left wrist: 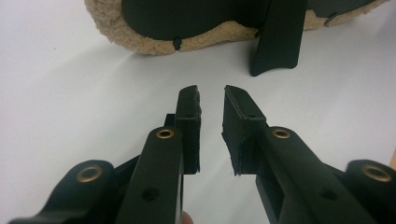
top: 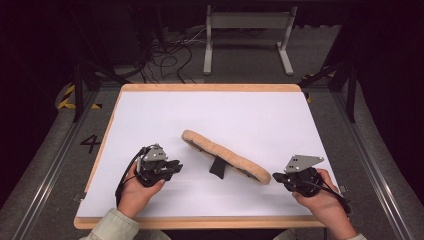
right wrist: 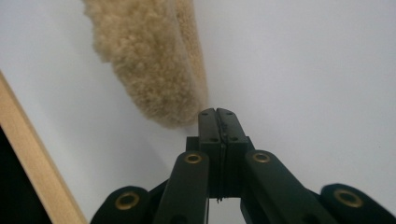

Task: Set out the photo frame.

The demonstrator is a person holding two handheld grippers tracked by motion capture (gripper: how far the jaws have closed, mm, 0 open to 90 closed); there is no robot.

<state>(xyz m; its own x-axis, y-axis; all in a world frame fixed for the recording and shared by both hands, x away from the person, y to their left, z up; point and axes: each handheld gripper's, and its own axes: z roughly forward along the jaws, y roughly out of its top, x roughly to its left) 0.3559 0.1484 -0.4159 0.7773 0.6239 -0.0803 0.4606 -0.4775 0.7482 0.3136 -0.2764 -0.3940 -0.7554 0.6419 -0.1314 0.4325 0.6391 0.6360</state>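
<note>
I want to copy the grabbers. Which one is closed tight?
The right gripper: its black jaws press flat together beside the fluffy pad. The left gripper has a gap.

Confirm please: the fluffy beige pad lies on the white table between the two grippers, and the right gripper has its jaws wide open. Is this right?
Not quite. The right gripper has its jaws shut, pressed together with nothing between them, as the right gripper view shows. The rest holds: the fluffy beige pad lies on the white table between the two grippers.

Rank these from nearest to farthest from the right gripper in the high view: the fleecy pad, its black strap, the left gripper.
1. fleecy pad: its near end lies just left of the right gripper.
2. black strap: mid-pad, farther left.
3. left gripper: far left side.
</note>
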